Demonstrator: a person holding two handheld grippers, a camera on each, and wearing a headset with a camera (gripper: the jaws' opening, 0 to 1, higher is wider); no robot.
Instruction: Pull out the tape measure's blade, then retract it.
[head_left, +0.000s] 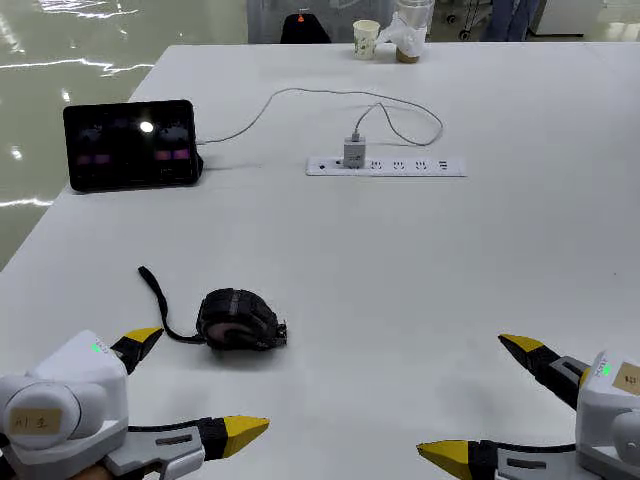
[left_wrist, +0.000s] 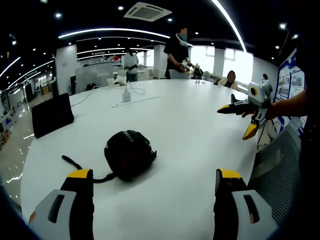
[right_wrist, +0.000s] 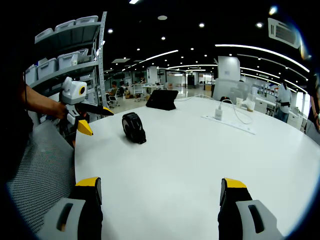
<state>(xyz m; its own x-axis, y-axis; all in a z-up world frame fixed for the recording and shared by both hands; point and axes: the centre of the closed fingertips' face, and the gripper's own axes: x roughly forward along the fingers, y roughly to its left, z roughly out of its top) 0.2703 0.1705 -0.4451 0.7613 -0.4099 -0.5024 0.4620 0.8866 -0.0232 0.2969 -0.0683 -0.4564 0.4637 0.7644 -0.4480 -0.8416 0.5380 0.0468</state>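
Note:
A black tape measure (head_left: 239, 319) with a black wrist strap (head_left: 157, 297) lies on the white table (head_left: 420, 260), blade not drawn out. My left gripper (head_left: 190, 385) hovers open at the lower left, just in front of it; in the left gripper view the tape measure (left_wrist: 129, 153) sits ahead between the yellow-tipped fingers (left_wrist: 80, 176). My right gripper (head_left: 485, 400) is open at the lower right, well away from it. In the right gripper view the tape measure (right_wrist: 134, 127) lies far ahead to the left, next to the left gripper (right_wrist: 92, 119).
A dark tablet (head_left: 130, 144) stands at the back left. A white power strip (head_left: 386, 165) with a plugged charger and cable lies mid-table. A paper cup (head_left: 366, 39) and a wrapped item (head_left: 408, 40) sit at the far edge. People stand beyond the table (left_wrist: 177, 52).

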